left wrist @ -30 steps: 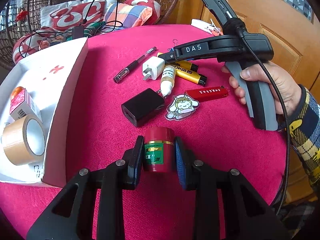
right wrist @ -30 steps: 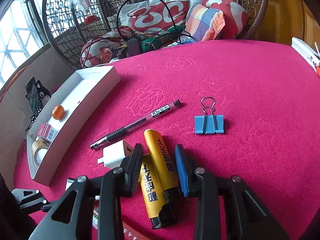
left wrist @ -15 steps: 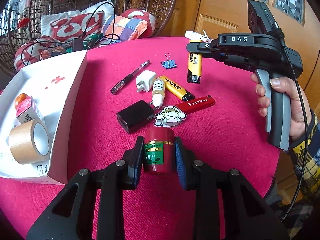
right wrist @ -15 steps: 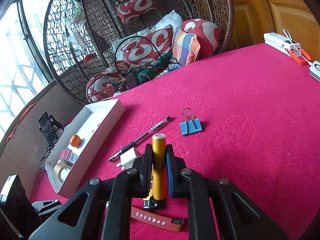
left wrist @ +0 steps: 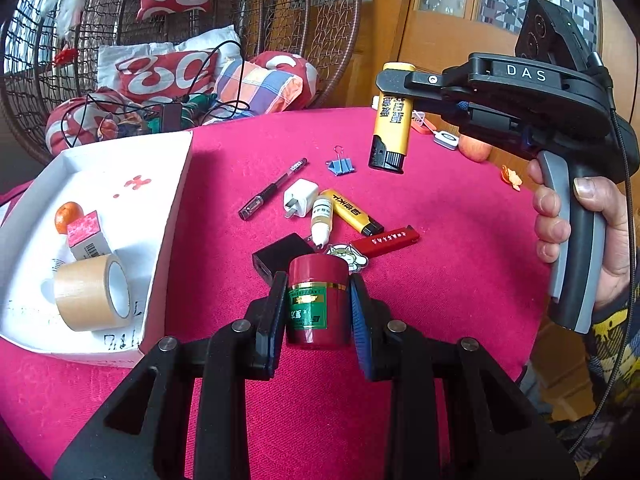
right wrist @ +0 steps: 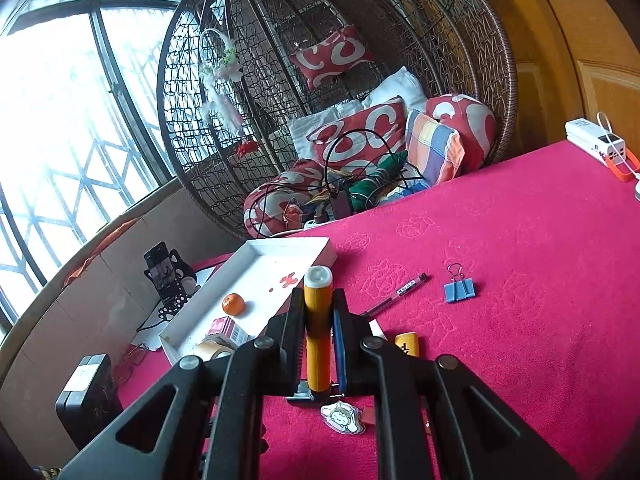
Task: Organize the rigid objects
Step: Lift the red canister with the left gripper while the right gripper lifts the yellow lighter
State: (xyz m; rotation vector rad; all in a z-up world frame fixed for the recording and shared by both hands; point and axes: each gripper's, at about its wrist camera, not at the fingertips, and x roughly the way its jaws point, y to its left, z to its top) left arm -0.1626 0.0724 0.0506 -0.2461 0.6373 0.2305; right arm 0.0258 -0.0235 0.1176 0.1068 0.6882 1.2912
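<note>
1. Far to the left of the left gripper (left wrist: 316,316) sat the white tray (left wrist: 172,216), holding a roll of brown tape (left wrist: 90,300), a small pink box (left wrist: 86,236) and an orange (left wrist: 68,216).
2. The left gripper was clenched on a red jar (left wrist: 318,300), pads pressed to both its sides, the jar upright above the pink tablecloth (left wrist: 440,280).
3. Just beyond that jar lay a black charger (left wrist: 276,256), a cartoon keychain (left wrist: 348,256), a white dropper bottle (left wrist: 322,216), a white plug (left wrist: 300,200), a pen (left wrist: 272,190) and a second yellow lighter (left wrist: 352,212).
4. Further out, a blue binder clip (left wrist: 340,164) lay near the pen's tip.
5. Up at right, the right gripper (right wrist: 318,332) was clamped on a yellow lighter (left wrist: 392,132), which hung clear of the cloth, black end down.
6. A hand (left wrist: 580,232) gripped that tool's grey handle.
</note>
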